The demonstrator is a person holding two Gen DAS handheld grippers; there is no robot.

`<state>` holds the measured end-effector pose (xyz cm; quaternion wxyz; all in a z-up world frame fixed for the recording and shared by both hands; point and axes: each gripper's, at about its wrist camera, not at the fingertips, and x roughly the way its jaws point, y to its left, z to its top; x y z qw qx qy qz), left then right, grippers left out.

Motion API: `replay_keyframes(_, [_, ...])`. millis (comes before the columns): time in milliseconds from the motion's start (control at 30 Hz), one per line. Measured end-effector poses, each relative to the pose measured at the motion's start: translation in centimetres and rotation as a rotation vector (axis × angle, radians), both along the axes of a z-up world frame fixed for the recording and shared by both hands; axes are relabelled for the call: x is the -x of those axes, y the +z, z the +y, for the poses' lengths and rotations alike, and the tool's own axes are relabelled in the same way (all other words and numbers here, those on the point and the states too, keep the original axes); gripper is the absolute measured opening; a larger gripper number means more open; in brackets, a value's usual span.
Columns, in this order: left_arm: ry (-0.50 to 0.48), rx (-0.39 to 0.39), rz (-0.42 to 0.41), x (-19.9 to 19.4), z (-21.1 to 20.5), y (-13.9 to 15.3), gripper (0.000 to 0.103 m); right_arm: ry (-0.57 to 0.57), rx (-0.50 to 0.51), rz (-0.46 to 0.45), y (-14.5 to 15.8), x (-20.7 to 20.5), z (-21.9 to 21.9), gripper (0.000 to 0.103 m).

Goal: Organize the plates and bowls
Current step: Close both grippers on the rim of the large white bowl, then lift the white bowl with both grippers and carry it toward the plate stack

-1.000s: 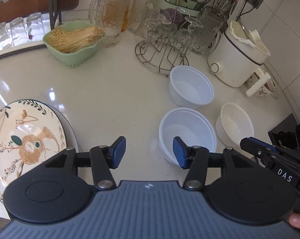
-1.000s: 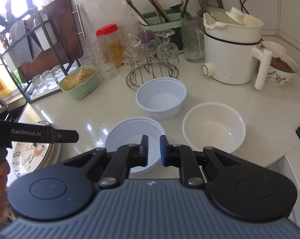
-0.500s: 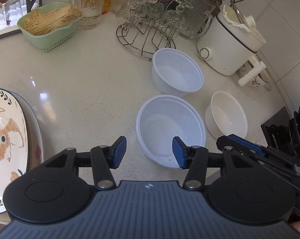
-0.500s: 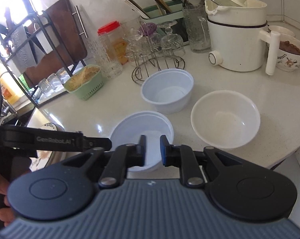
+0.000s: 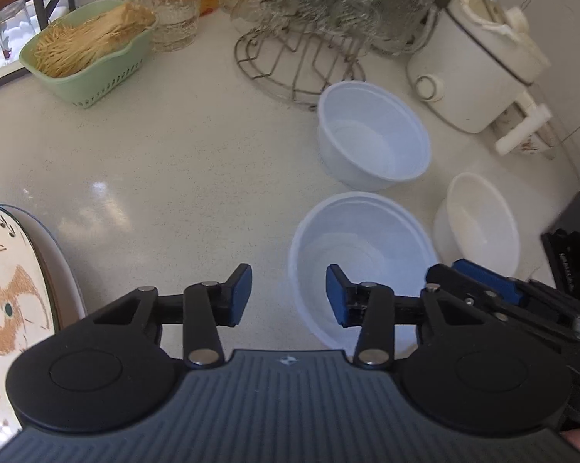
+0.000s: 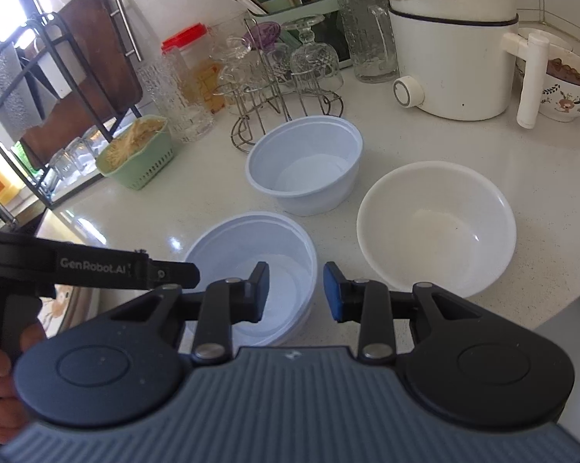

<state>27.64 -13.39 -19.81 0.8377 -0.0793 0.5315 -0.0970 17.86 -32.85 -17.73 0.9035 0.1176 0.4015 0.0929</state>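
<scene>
Three bowls stand close together on the white counter: a near translucent plastic bowl (image 5: 363,247) (image 6: 251,247), a like one (image 5: 375,142) (image 6: 305,162) behind it, and a white ceramic bowl (image 5: 479,223) (image 6: 436,223) at the right. My left gripper (image 5: 288,295) straddles the near bowl's left rim; its jaws are closing, and the pads are still off the rim. My right gripper (image 6: 295,291) is open over the same bowl's right rim. Stacked owl-patterned plates (image 5: 4,301) lie at the far left.
A green basket (image 5: 89,50) of thin sticks, glass mugs and a wire glass rack (image 5: 301,38) line the back. A white electric cooker (image 5: 479,69) and a patterned bowl of food (image 6: 563,88) stand at the right. The counter's edge (image 6: 560,308) runs close behind the ceramic bowl.
Both grippers have sunk and come closer to the near plastic bowl. The right jaws, shut before, now stand apart. The left jaws have narrowed.
</scene>
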Motion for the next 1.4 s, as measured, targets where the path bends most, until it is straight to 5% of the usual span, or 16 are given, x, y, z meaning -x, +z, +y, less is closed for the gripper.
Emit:
replay_keyframes(133, [-0.012, 0.053, -0.006, -0.8, 0.6, -0.2, 0.042, 0.043, 0.015, 0.017, -0.7, -0.5, 0.6, 0.034])
replay_keyframes(433, [0.003, 0.047, 0.029, -1.3, -0.3, -1.2, 0.010, 0.042, 0.037, 0.052, -1.6, -1.3, 0.8, 0.024])
replay_keyframes(1400, [0.115, 0.012, 0.033, -0.4, 5.5, 0.6, 0.008, 0.149, 0.008, 0.066, -0.4, -2.6, 6.0, 0.024])
